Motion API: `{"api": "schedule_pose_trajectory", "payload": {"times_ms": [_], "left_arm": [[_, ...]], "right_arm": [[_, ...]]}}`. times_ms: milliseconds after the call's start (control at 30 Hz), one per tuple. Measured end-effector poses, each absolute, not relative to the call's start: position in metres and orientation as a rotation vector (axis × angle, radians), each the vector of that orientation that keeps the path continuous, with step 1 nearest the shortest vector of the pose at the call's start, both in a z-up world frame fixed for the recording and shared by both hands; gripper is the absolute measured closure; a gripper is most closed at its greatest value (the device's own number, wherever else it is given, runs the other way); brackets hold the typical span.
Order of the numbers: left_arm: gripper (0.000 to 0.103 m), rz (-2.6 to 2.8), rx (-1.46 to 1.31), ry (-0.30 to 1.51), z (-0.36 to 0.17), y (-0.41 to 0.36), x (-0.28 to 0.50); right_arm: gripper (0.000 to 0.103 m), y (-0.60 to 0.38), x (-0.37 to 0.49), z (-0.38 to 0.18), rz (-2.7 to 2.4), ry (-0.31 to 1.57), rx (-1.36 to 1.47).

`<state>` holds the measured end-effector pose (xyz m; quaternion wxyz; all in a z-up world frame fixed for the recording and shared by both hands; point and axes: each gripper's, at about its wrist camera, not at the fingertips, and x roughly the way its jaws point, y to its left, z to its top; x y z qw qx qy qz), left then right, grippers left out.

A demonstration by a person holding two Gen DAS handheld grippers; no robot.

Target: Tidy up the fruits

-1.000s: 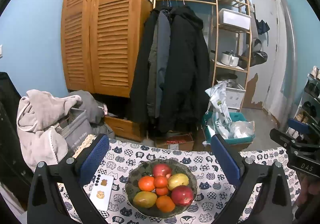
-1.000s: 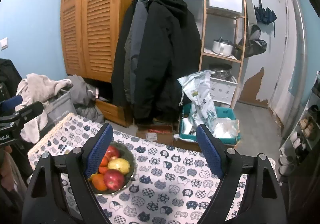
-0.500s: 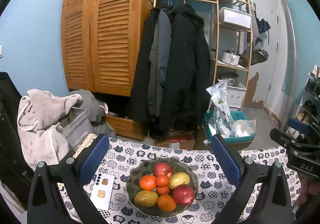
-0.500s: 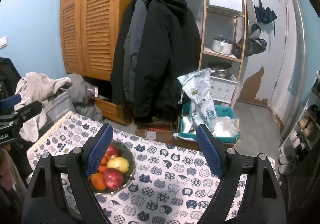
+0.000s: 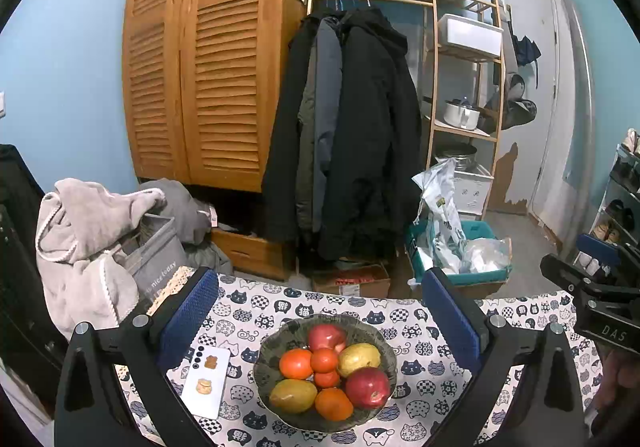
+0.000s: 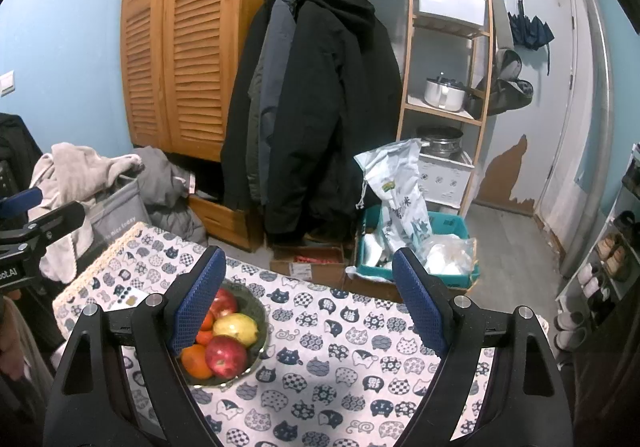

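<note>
A dark patterned bowl full of fruit stands on a table with a cat-print cloth. In it lie two red apples, several oranges, a yellow pear and a mango. My left gripper is open and empty, held above and in front of the bowl. My right gripper is open and empty, to the right of the bowl, over bare cloth. Its left finger hides part of the bowl.
A white phone lies on the cloth left of the bowl. Beyond the table's far edge are a cardboard box, a teal bin with bags, hanging coats, a wooden wardrobe and a laundry basket.
Both grippers have drifted only slightly; the bowl sits a touch lower and nearer in the views. Nothing was taken hold of or let go.
</note>
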<state>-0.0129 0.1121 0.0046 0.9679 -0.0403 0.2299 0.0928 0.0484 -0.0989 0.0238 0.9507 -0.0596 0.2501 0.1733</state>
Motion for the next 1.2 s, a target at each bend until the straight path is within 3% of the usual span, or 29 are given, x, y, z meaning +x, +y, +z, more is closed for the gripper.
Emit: {"api": "schedule_pose_trajectory", "payload": {"times_ms": [1200], "left_arm": [[0.001,0.193,-0.091,0.47,0.0059,0.1179,-0.0163]], "right_arm": [[0.019,-0.1008,0.0484,0.0231,0.351,0.506,-0.125]]}}
